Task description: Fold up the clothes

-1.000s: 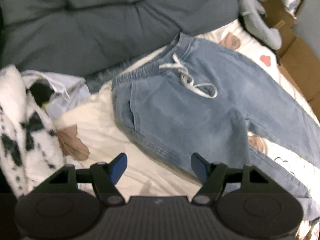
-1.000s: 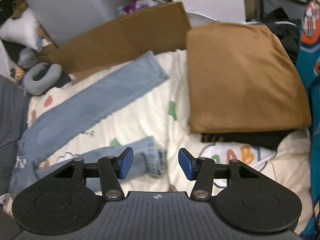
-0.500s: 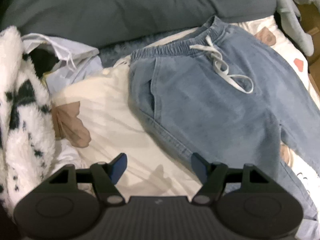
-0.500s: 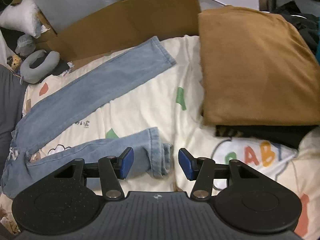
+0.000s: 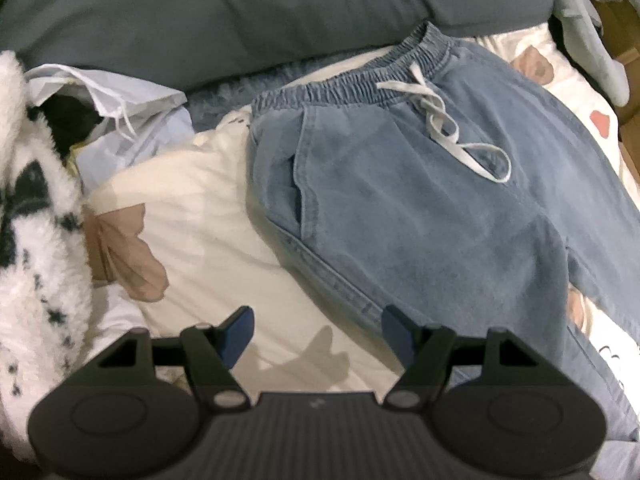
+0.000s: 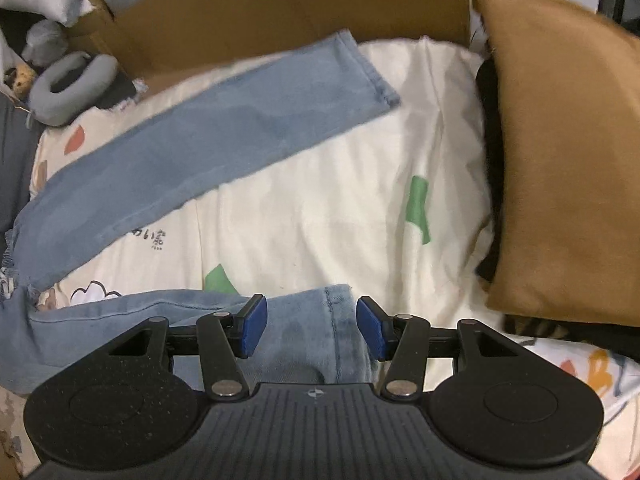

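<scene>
Light-blue jeans lie spread on the cream bedsheet. The left gripper gapes empty by the jeans' side seam. The right gripper gapes around a leg hem, perhaps touching.

Cream bedsheet printed with green, orange and brown shapes, covering the bed. Above it in the left wrist view, a dark grey-green cushion; to the sheet's left, a black-and-white fleece and a pale plastic bag. In the right wrist view, brown cardboard stands behind the sheet, and a grey neck pillow lies at its far-left corner. Lighting soft.
</scene>
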